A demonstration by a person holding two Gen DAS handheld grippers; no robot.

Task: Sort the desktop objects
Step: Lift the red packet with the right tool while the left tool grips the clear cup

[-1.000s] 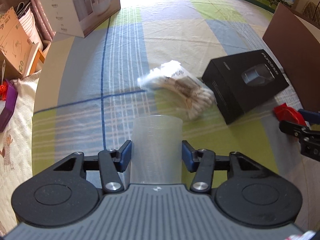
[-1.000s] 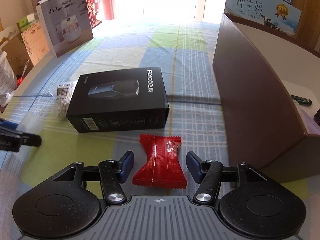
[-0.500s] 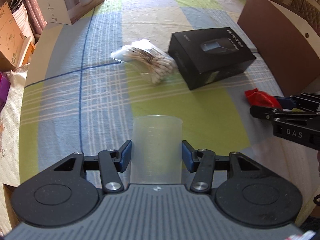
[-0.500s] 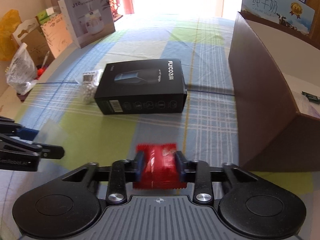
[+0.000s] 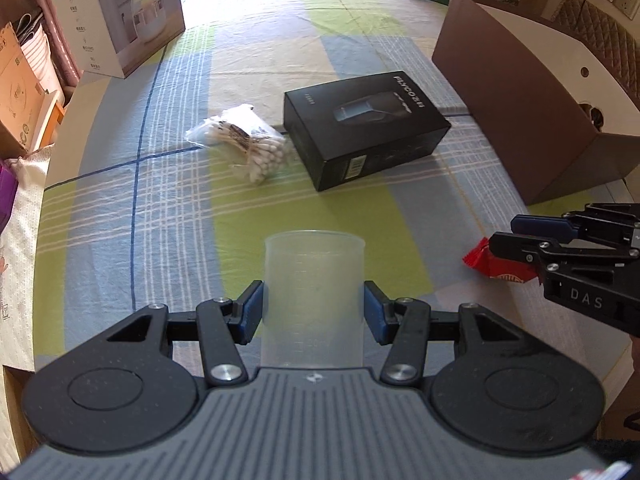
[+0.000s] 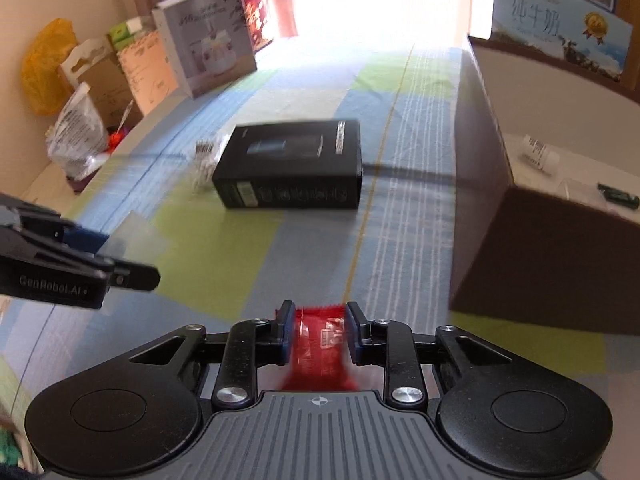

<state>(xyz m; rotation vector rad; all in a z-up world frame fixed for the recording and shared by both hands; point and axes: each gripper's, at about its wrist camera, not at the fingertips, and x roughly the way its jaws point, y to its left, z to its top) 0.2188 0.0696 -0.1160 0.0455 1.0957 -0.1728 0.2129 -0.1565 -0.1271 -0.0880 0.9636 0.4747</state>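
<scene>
My left gripper [image 5: 314,304] is shut on a translucent plastic measuring cup [image 5: 314,280], held upright above the checked tablecloth. My right gripper [image 6: 319,330] is shut on a red snack packet [image 6: 318,344], lifted off the cloth. In the left wrist view the right gripper [image 5: 520,240] comes in from the right edge with the red packet [image 5: 504,268] in it. In the right wrist view the left gripper [image 6: 100,256] shows at the left with the blurred cup [image 6: 136,236]. A black shaver box [image 5: 366,128] and a bag of cotton swabs [image 5: 248,144] lie on the cloth.
A brown open cardboard box [image 6: 540,216] stands at the right, with a small bottle [image 6: 538,154] and a dark pen-like item [image 6: 618,196] inside. A white humidifier box [image 5: 120,12] stands at the far left, a milk carton box [image 6: 560,28] behind the brown box. Clutter lines the left table edge.
My right gripper closed on the red packet and lifted it off the cloth. Both grippers have risen and pulled back, so the black box and swabs look farther away. The cup stays held.
</scene>
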